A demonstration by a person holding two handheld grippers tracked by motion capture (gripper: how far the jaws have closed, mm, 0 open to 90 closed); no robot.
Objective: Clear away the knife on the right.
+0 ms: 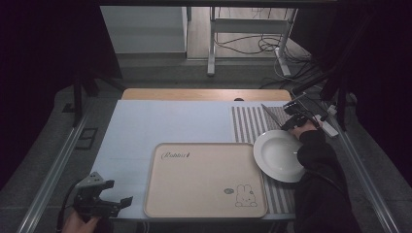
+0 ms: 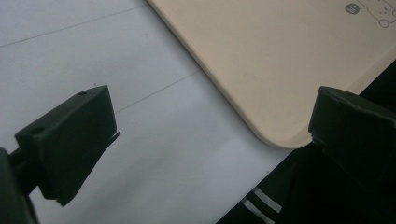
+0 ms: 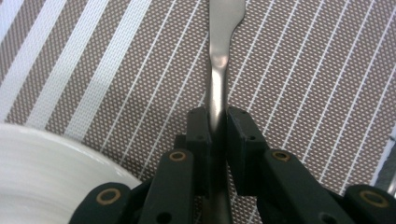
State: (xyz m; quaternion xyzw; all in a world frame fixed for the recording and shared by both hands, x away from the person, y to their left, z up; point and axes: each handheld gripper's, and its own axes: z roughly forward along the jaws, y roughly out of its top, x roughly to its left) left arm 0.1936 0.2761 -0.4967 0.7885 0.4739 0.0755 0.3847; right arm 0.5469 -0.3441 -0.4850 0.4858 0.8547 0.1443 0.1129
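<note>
A tray lies at the middle of the table. To its right, a plate rests on a placemat, with a knife behind the plate.

Looks like a lab or test room staged as a dining spot: black curtains around a pale table, bare metal frame legs, loose cables on the floor, aluminium rails alongside, grey flooring.
</note>
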